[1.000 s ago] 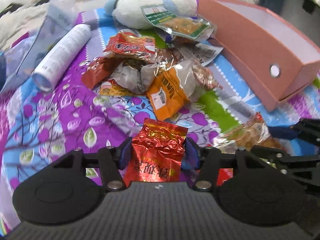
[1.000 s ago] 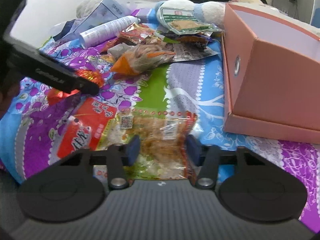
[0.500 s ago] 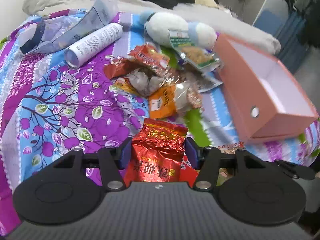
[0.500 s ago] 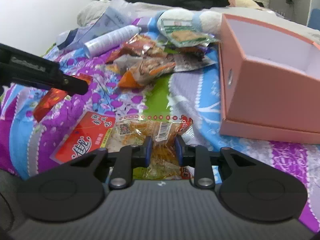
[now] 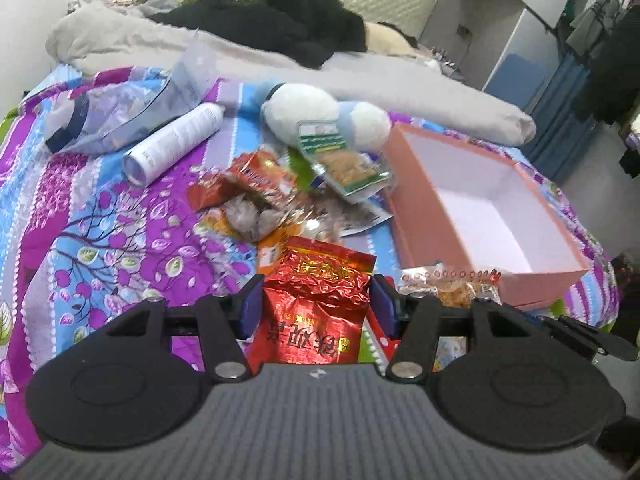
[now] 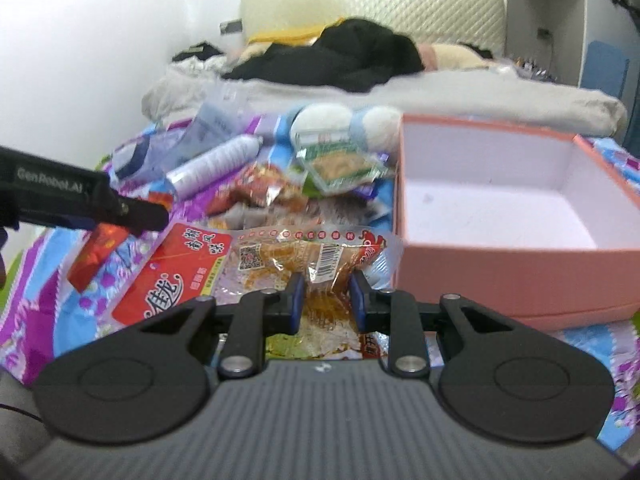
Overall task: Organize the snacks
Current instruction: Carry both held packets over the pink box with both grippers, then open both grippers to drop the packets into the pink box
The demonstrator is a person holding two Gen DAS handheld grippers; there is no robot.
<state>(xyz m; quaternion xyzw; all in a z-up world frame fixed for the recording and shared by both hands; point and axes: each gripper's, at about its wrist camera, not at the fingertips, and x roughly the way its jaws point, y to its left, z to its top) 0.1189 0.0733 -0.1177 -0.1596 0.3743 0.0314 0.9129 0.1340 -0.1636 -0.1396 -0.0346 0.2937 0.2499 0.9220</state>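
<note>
Carefully, I'm carrying the red foil packet (image 5: 316, 308) in the left gripper (image 5: 316, 312) jaws and the clear snack bag (image 6: 316, 264) in the right gripper (image 6: 325, 296) jaws, aiming over the pink box (image 6: 500, 276) rim.

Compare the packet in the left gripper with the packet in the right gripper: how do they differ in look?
The red foil packet in the left gripper is opaque, shiny and crinkled; the clear snack packet in the right gripper shows orange food inside. The foil packet carries gold print; the clear one carries a barcode and a square code. The left fingers stand wider apart than the right ones. Both packets are gripped and outside the pink box.
</note>
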